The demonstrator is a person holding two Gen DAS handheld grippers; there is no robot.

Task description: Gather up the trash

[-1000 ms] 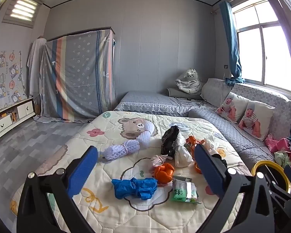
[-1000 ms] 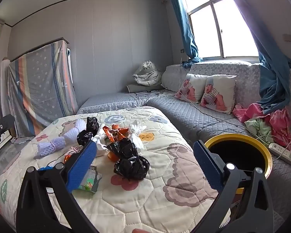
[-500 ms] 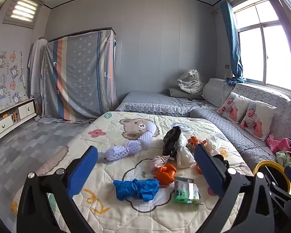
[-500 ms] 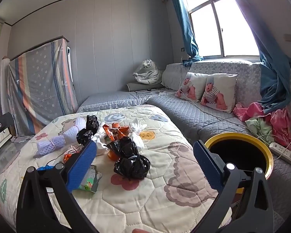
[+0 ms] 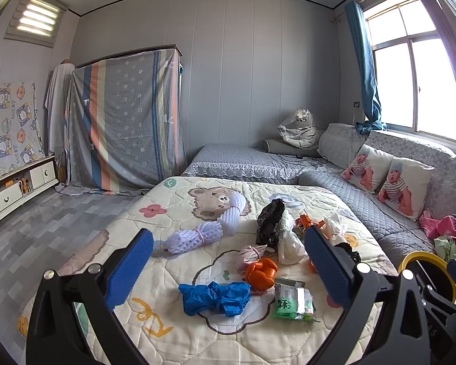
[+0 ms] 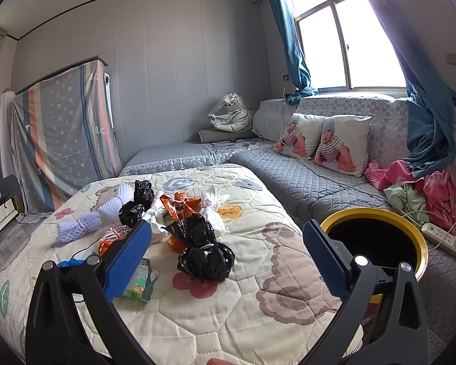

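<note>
Two hand-held grippers above a bed strewn with knotted trash. The left gripper [image 5: 228, 261] hangs over the near part of the quilt [image 5: 173, 334], its blue-padded fingers [image 5: 129, 269] spread wide and holding nothing; between them lie a blue bag [image 5: 215, 298], an orange bag [image 5: 260, 272] just beside it, and a green packet [image 5: 291, 302] to the right. Farther back rest a lavender foam roll [image 5: 197, 234], a black bag [image 5: 269, 222] and a white bag [image 5: 288, 243] touching each other. The right gripper [image 6: 226, 257] also has its fingers [image 6: 127, 261] spread apart and empty; between them sits a pair of black bags [image 6: 205, 258], with orange wrappers [image 6: 179, 205] and white bags [image 6: 212, 210] behind. A yellow-rimmed bin [image 6: 416, 234] stands open beside the bed, at the right finger's tip, against the grey couch [image 6: 304, 179].
</note>
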